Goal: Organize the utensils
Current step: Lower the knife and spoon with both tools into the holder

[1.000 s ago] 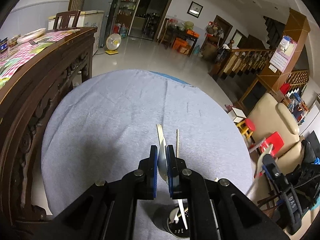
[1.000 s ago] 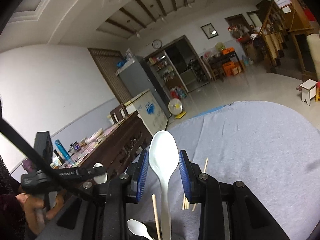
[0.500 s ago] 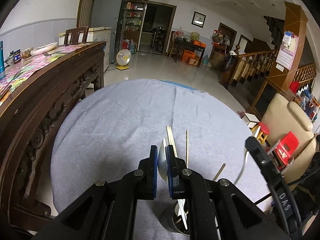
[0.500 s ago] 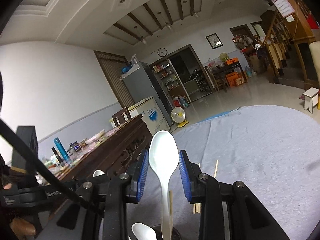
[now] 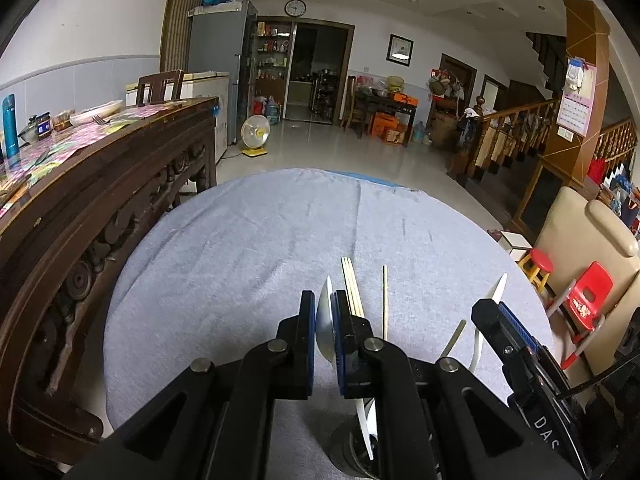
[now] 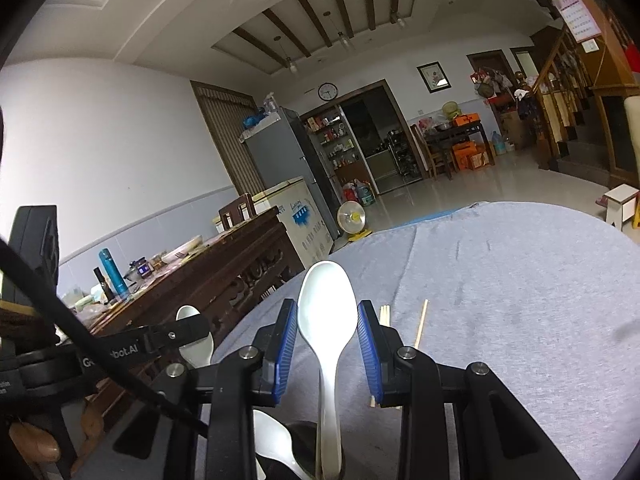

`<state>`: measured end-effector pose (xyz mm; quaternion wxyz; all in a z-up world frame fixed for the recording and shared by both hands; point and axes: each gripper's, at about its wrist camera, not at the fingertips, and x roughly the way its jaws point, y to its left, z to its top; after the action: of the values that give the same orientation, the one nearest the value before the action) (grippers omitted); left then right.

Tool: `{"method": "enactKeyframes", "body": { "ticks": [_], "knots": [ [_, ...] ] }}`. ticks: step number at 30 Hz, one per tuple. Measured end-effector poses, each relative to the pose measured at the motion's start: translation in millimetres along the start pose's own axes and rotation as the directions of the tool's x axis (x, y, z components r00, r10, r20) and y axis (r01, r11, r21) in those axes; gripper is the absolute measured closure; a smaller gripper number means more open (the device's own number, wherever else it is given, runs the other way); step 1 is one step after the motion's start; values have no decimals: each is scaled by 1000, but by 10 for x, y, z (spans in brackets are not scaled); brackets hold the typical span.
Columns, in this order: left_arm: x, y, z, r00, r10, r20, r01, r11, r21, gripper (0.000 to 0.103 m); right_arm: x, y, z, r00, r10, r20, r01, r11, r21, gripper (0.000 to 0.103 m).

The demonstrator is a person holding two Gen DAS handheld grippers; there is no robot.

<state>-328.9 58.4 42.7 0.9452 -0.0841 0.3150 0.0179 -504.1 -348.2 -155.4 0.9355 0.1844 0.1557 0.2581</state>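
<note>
Your left gripper (image 5: 322,330) and right gripper (image 6: 327,344) each clamp a white spoon upright; the holder (image 6: 304,452) sits directly below.

The left gripper (image 5: 325,330) pointed downward, its jaws nearly closed and clamped on a spoon (image 5: 326,332). The right gripper (image 6: 327,344) was held close to level, jaws partly apart around another spoon (image 6: 328,320), beside the left one.
</note>
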Motion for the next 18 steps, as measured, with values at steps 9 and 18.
{"method": "enactKeyframes", "body": {
  "ticks": [9, 18],
  "knots": [
    [-25, -3, -84, 1000, -14, 19, 13, 1000, 4, 94, -85, 15, -95, 1000, -12, -21, 11, 999, -44, 70],
    [-38, 2, -172, 999, -32, 22, 32, 999, 14, 94, -152, 66, -122, 1000, -8, -26, 6, 997, -79, 70]
  ]
}}
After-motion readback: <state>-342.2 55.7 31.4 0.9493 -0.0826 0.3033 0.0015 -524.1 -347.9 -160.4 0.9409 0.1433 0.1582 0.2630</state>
